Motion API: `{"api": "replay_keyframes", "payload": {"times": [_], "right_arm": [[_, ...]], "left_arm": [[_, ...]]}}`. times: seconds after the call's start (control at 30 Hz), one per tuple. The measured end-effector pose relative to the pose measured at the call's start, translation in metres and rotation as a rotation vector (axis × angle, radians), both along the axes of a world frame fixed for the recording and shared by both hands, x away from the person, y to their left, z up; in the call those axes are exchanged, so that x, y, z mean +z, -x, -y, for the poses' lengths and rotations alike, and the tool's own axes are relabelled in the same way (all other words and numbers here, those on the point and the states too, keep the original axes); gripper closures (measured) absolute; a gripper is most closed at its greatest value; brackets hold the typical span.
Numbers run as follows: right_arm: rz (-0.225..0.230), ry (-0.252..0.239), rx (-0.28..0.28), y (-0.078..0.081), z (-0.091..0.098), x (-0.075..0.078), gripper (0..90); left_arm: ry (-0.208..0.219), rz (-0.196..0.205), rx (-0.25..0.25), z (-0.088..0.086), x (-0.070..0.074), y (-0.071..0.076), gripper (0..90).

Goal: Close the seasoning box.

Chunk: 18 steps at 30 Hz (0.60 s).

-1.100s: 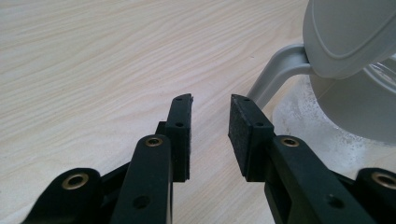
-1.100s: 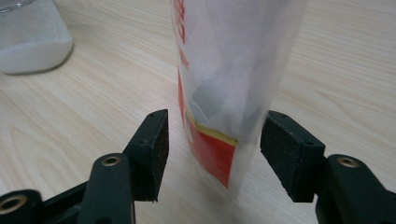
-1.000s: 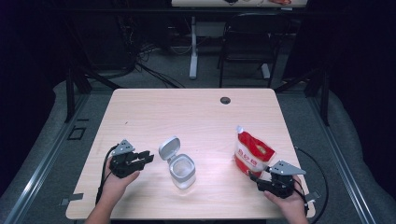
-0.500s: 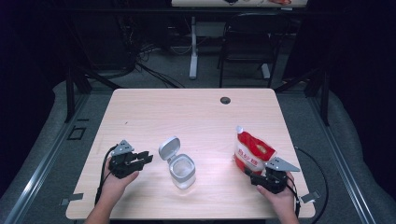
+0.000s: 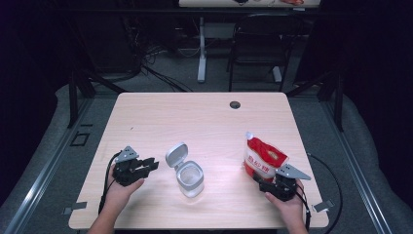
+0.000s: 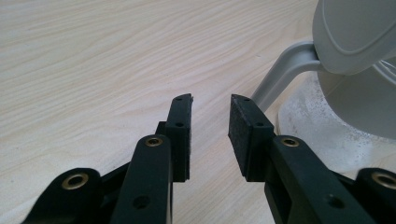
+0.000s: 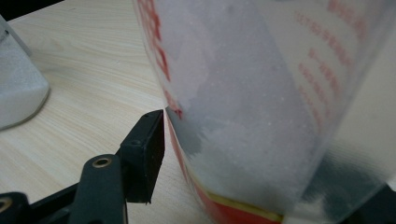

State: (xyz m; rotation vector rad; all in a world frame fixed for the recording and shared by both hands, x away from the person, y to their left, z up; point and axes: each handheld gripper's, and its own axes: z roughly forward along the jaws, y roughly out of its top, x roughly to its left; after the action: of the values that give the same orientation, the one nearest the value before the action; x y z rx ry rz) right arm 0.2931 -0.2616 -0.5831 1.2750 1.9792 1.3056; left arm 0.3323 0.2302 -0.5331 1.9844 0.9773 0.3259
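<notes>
A clear jar (image 5: pixel 191 179) with its grey flip lid (image 5: pixel 176 155) swung open stands at the table's front middle. My left gripper (image 5: pixel 153 165) lies just left of it, open with nothing between its pads (image 6: pixel 180 130); the jar (image 6: pixel 327 130) and lid (image 6: pixel 359 32) rise close on that view's right. A red and white bag (image 5: pixel 262 157) of white grains stands upright at the front right. My right gripper (image 5: pixel 261 182) reaches in at its base, open around the bag (image 7: pixel 261 107): the left pad (image 7: pixel 147 154) meets its edge at the tip, and the other jaw is hidden behind it.
The wooden table (image 5: pixel 204 122) has a round cable hole (image 5: pixel 234 105) near its far edge. Behind it stand a chair (image 5: pixel 255 53) and a desk leg (image 5: pixel 201 58). Cables trail from both grippers over the front edge.
My right gripper has slid a little to the left, in against the foot of the bag. The left gripper, the jar and the bag have stayed where they were.
</notes>
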Motion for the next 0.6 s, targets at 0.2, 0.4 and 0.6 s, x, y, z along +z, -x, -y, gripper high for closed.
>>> {"api": "replay_keyframes", "payload": {"times": [0.2,0.4,0.6], "right_arm": [[0.005,-0.006,-0.004,-0.0017,-0.0008,-0.0005,42.2],[0.014,0.023,0.013,-0.0011,-0.0036,-0.0002,48.0],[0.024,0.058,0.031,-0.0007,-0.0055,0.0012,51.4]], "left_arm": [[0.003,-0.004,0.000,-0.0006,0.0001,-0.0002,70.2],[0.002,-0.003,-0.001,-0.0008,-0.0001,-0.0005,70.2],[0.004,0.000,0.003,-0.0018,0.0002,-0.0007,70.2]]}}
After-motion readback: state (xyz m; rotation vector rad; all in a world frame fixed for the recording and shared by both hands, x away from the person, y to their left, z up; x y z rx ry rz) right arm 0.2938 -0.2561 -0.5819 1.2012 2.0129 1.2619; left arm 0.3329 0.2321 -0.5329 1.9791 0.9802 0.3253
